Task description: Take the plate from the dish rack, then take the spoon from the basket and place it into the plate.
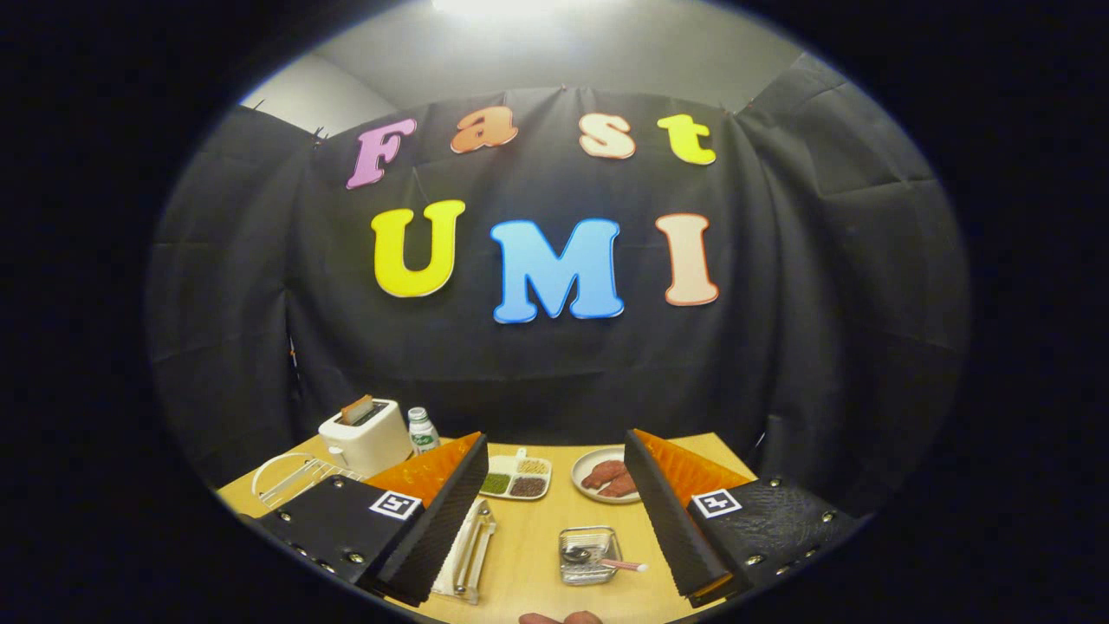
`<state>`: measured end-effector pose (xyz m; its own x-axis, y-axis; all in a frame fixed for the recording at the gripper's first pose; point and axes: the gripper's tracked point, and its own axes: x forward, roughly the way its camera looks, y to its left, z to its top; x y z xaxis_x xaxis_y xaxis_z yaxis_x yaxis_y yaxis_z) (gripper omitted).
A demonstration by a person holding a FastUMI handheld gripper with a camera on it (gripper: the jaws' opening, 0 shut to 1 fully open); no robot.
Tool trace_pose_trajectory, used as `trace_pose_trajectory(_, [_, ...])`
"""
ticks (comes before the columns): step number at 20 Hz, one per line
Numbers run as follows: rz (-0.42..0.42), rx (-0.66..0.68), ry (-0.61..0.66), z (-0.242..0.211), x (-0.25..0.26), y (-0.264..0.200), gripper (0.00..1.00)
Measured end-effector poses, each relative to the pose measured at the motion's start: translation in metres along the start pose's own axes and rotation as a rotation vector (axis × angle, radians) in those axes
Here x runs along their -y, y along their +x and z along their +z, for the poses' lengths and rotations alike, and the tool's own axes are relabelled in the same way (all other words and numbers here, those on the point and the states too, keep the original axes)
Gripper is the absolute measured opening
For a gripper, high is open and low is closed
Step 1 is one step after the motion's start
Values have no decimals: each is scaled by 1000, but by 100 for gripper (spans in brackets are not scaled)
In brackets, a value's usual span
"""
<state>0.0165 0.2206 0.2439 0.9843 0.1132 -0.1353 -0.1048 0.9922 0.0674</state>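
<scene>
Wooden table (537, 555); tool (554, 529) open; spoon (606, 562) half-hidden in basket (589, 555).

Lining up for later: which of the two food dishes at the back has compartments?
The rectangular white tray beside the left finger, divided into sections of grains. The round plate holds reddish meat slices, undivided. The hand-held gripper is open.

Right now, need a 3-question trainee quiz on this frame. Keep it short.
1. True or false: the claw is shut on the spoon.
2. What lies between the fingers? A) basket B) toaster C) bottle
3. Fill in: the spoon lies in the ____.

Key: 1 false, the claw is open. 2 A. 3 basket.
</scene>
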Motion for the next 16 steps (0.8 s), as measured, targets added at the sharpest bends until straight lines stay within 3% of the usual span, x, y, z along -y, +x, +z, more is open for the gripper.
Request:
trace_pose_trajectory(9, [227,-430,143,-60,-102,36,98])
trace_pose_trajectory(16, [245,-672,167,-100,-132,59,98])
